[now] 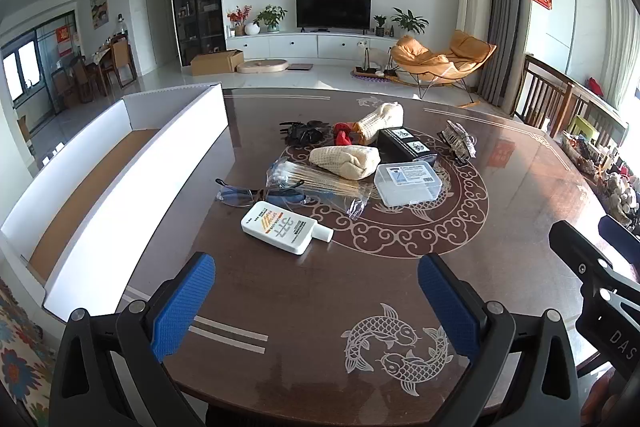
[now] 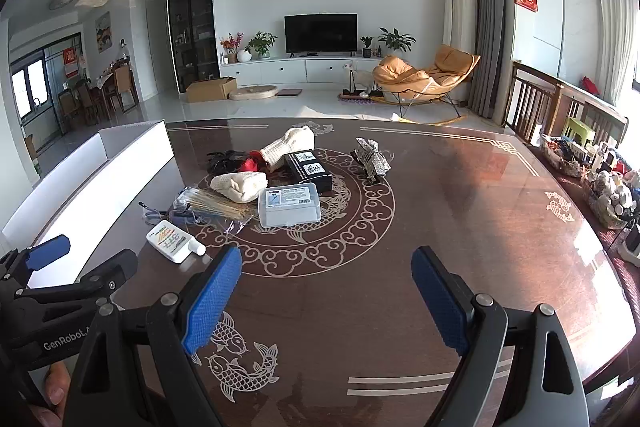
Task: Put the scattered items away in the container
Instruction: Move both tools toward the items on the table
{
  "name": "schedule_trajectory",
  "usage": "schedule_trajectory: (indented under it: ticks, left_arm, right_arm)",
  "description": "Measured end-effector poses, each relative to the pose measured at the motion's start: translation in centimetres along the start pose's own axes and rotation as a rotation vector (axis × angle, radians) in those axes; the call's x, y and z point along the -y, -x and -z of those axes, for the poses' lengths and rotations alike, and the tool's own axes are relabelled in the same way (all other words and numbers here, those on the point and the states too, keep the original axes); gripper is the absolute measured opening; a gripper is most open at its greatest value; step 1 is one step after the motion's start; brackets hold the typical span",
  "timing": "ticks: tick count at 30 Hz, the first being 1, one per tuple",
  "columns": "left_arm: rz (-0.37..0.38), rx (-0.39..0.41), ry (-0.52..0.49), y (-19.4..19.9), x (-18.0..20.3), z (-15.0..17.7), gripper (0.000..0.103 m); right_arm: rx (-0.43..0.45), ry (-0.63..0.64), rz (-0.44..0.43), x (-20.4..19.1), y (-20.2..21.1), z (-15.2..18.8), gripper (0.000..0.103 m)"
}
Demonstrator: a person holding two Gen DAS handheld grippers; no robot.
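Both grippers hover over the near edge of the dark wooden table [image 1: 520, 187], side by side and tilted down. The left gripper [image 1: 316, 303] has its blue pads spread wide with nothing between them; the right gripper [image 2: 326, 301] is likewise wide apart and empty. The container — a long white cardboard box [image 1: 132, 163] with a brown floor — sits at the table's left edge, empty as far as I can see. The scattered items lie in a cluster mid-table, to the right of the box: a white flat bottle [image 1: 282, 227] nearest, then glasses [image 1: 256, 195], a bag of cotton swabs [image 1: 320, 185], a clear plastic case [image 1: 408, 183], two cream knitted pouches [image 1: 344, 163], a black carton [image 1: 408, 145], a black hair claw [image 1: 300, 133], something red [image 1: 343, 137] and a silvery hair clip [image 1: 460, 143] — farthest right.
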State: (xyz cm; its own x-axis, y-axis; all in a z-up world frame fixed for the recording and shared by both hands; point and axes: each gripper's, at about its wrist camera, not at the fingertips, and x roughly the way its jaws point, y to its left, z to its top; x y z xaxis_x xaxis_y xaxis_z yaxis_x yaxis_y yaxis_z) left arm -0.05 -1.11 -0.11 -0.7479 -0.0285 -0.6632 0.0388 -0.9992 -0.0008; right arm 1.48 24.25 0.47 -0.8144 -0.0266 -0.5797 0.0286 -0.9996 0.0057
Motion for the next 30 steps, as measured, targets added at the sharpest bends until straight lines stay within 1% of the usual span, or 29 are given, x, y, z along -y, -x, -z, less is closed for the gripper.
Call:
schedule_trajectory:
  ticks: [30]
  left_arm:
    - [-0.005,-0.009,0.001,-0.48,-0.12,0.24,0.103]
  right_arm:
    - [-0.016,0.005,0.02,0.05,-0.47,0.38,0.088]
